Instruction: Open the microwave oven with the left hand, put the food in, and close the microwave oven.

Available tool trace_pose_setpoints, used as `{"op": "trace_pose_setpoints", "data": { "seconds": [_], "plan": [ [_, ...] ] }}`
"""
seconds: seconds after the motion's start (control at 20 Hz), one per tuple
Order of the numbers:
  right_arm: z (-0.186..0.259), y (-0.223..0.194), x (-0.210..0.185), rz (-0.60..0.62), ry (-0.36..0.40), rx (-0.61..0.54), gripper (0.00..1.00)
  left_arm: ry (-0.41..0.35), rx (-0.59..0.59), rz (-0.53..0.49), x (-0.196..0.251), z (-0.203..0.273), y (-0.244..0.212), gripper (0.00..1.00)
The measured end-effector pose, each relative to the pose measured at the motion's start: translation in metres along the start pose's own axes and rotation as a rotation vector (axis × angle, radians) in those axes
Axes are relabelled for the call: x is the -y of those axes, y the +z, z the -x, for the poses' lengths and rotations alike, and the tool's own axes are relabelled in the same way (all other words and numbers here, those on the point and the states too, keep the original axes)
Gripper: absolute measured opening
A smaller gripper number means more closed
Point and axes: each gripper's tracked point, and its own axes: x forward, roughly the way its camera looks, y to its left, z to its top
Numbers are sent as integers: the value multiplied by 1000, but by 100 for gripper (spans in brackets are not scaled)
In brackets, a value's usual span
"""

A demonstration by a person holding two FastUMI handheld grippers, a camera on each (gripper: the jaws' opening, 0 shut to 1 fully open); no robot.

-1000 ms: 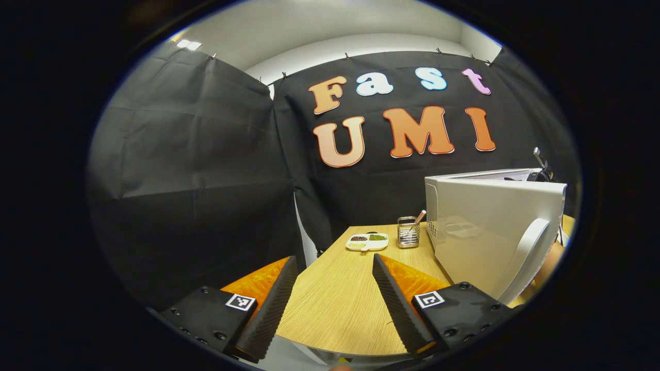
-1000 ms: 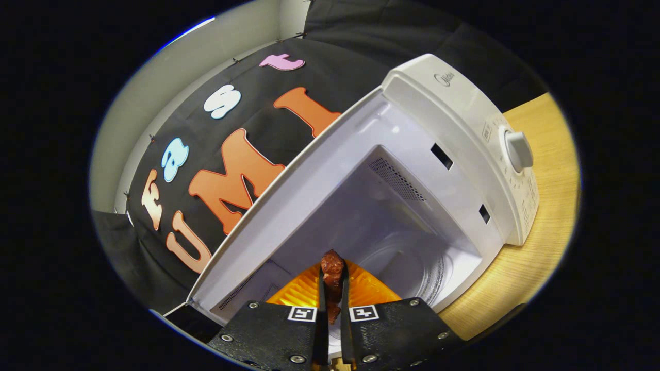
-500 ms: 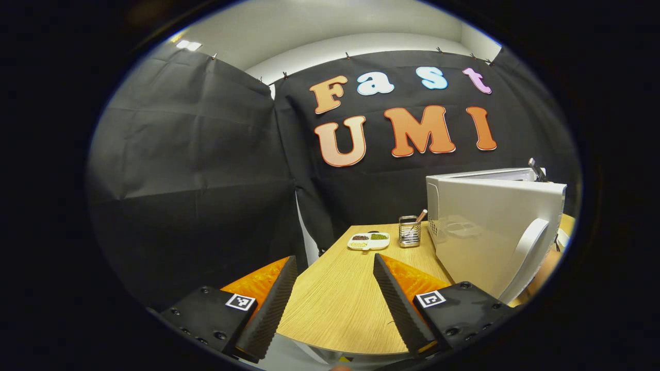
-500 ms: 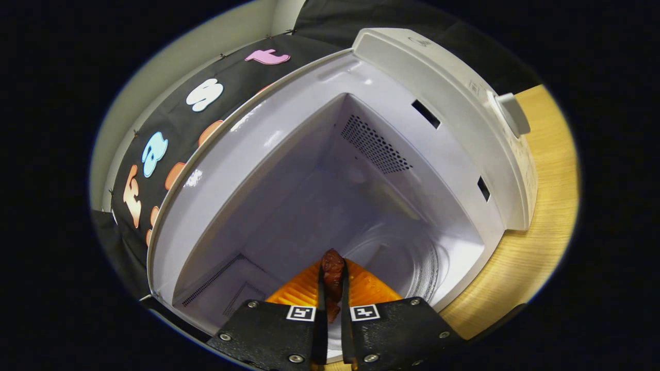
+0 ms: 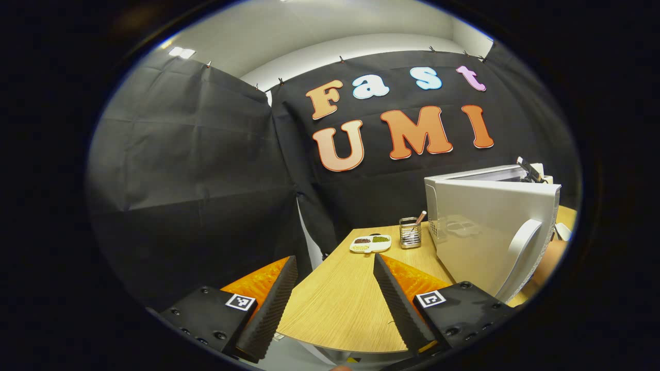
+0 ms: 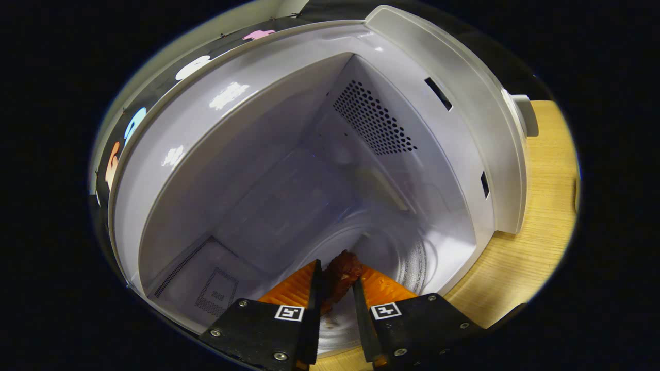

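The food [image 6: 341, 273], a dark reddish-brown piece, sits between the right gripper [image 6: 335, 288] fingers, long axis running along them, tip pointing into the open microwave oven [image 6: 289, 170] cavity above the glass turntable [image 6: 412, 257]. Whether both fingers press it cannot be told. The left gripper [image 5: 332, 293] is spread wide, empty, above the wooden table [image 5: 340, 304], beside the oven door [image 5: 490, 232].
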Motion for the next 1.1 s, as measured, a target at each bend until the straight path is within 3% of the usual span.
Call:
{"op": "trace_pose_setpoints", "data": {
  "seconds": [0.1, 0.15, 0.25, 0.35, 0.45, 0.9, 0.95, 1.0, 1.05, 1.1],
  "plan": [
    [6, 5, 5, 65, -22, 14, 42, -9, 9, 9, 4, 2, 3, 92],
    [9, 8, 7, 105, -34, 25, 45, -13, 7, 10, 5, 3, 3, 97],
    [14, 16, 18, 191, -77, 37, 46, -18, 11, 0, 8, 5, 5, 93],
    [19, 25, 22, 261, -88, 57, 75, -25, 19, 2, 11, 6, 8, 97],
    [29, 28, 25, 285, -78, 45, 85, -32, 19, 14, 15, 6, 9, 97],
    [109, 40, 26, 442, 88, 12, 88, -193, -36, 99, 83, -3, -2, 97],
    [118, 46, 26, 453, 108, 14, 88, -209, -45, 102, 88, -3, -4, 89],
    [128, 52, 26, 465, 135, 11, 88, -230, -51, 106, 97, -4, -5, 89],
    [137, 59, 28, 473, 152, 16, 88, -244, -53, 110, 103, -2, -5, 97],
    [147, 67, 30, 486, 169, 28, 89, -256, -52, 113, 108, -2, -5, 89]
  ]
}}
